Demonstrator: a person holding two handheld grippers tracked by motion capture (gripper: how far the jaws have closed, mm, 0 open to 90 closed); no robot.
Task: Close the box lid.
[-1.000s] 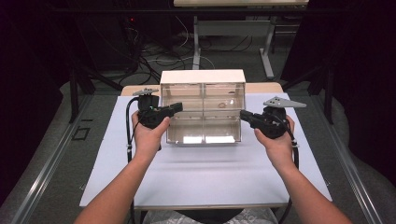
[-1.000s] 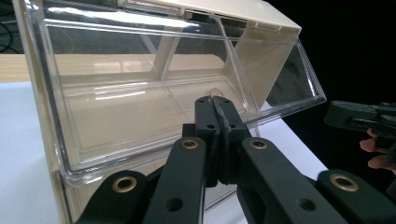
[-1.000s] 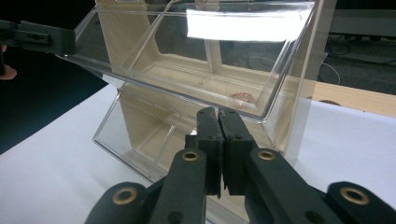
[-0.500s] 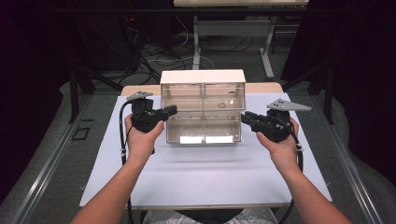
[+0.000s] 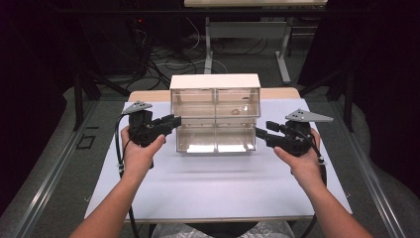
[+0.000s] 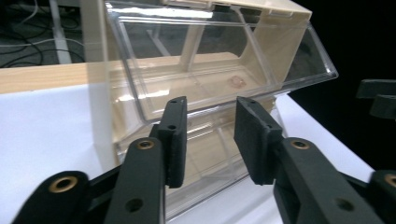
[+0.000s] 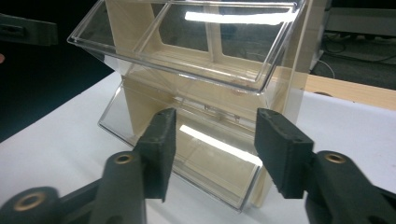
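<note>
1. Nearest the person, two bare forearms come in over the white mat (image 5: 218, 188) that covers the table.
2. The left gripper (image 5: 171, 121), held in the left hand (image 5: 138, 151), points at the left side of the drawer cabinet (image 5: 215, 82). Its jaws have just been opening and stand apart with nothing pinched between them, and its tips are just beside the cabinet wall.
3. The right gripper (image 5: 262, 131), held in the right hand (image 5: 302, 161), points at the cabinet's right side. Its jaws have also just been opening; they are spread and empty, close to the lower right bin (image 7: 205, 154).
4. The cabinet stands upright in the middle of the mat, between the two grippers, with four clear bins tilted forward.
5. A small ring-like item (image 5: 236, 111) lies in the upper right bin.
6. Beyond the table, cables (image 5: 168, 59) lie on the dark floor.
</note>
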